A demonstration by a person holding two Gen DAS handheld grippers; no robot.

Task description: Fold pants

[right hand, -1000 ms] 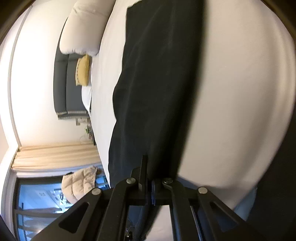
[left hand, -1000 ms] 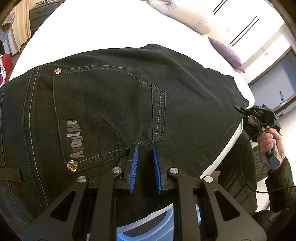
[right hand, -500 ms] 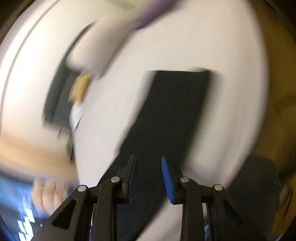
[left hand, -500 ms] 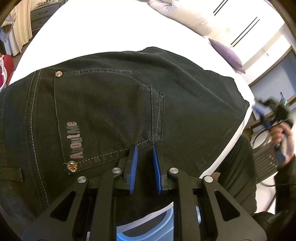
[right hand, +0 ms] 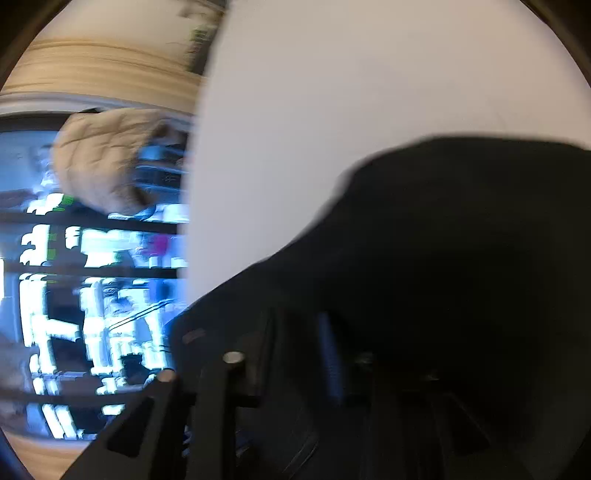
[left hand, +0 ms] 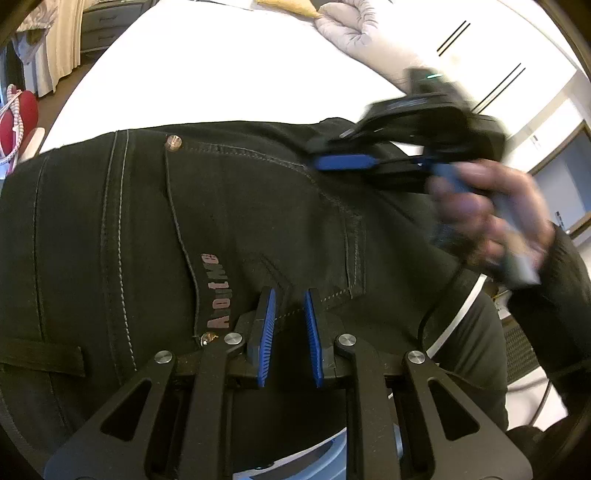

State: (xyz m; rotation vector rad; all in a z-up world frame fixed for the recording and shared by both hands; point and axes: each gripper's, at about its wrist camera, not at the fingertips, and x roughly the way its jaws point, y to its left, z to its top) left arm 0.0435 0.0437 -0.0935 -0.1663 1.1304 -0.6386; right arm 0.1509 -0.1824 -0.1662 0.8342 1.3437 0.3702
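Note:
Black jeans (left hand: pixel 240 206) lie flat on the white bed (left hand: pixel 221 74), back pocket up, with the waistband and a belt loop at the left. My left gripper (left hand: pixel 288 332) sits low over the pocket's bottom stitching. Its blue pads stand a narrow gap apart, and the cloth runs flat between them, not pinched. A person's hand holds my right gripper (left hand: pixel 317 162) above the pants' upper right, blurred by motion. Nothing shows between its jaws, which look shut. In the right wrist view the right gripper (right hand: pixel 295 347) is dark and blurred against the jeans (right hand: pixel 443 258) and the bed (right hand: pixel 369 110).
Pale pillows (left hand: pixel 354 29) lie at the head of the bed. A dresser (left hand: pixel 107 22), a curtain (left hand: pixel 62 44) and a red bag (left hand: pixel 18 125) stand beyond its left side. In the right wrist view a bright window (right hand: pixel 92 295) and a beige quilted jacket (right hand: pixel 107 158) show.
The right gripper swung in from beyond the bed's right edge to above the pants, its jaws parting briefly and closing again. The left gripper shifted slightly along the pocket.

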